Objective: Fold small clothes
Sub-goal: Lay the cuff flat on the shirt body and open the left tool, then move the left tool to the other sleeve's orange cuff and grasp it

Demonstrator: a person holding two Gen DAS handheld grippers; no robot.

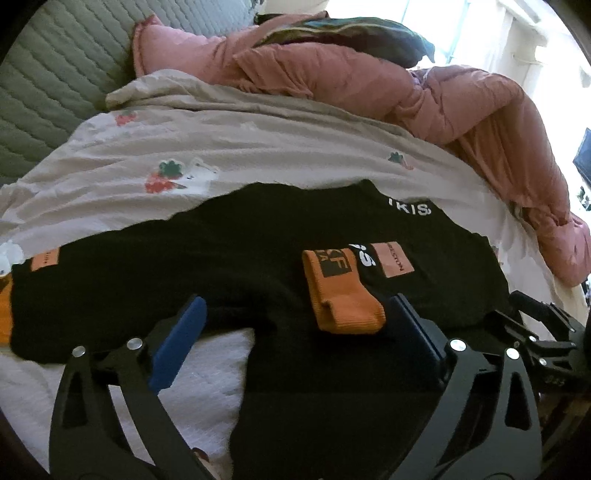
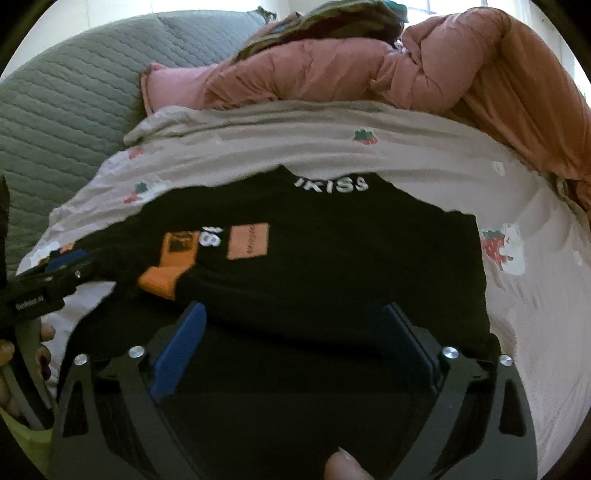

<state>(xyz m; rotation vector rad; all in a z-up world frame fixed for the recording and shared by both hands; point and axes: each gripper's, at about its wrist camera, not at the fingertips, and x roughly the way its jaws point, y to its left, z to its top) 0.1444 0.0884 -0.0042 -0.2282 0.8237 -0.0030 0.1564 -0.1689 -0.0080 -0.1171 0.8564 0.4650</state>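
Note:
A black garment [image 1: 236,258] with white lettering and orange patches lies spread on the bed; it also shows in the right wrist view [image 2: 332,266]. One sleeve with an orange cuff [image 1: 343,299] is folded in over the body; the cuff also shows in the right wrist view [image 2: 166,273]. My left gripper [image 1: 295,317] is open just above the garment's near edge, its right finger beside the orange cuff. My right gripper [image 2: 295,321] is open over the garment's near hem. The left gripper's body [image 2: 44,284] shows at the left of the right wrist view.
The garment lies on a pale sheet [image 1: 177,162] with strawberry prints. A pink duvet [image 1: 443,99] is heaped behind it, with a dark cloth [image 1: 351,33] on top. A grey quilted headboard [image 1: 55,74] stands at the left.

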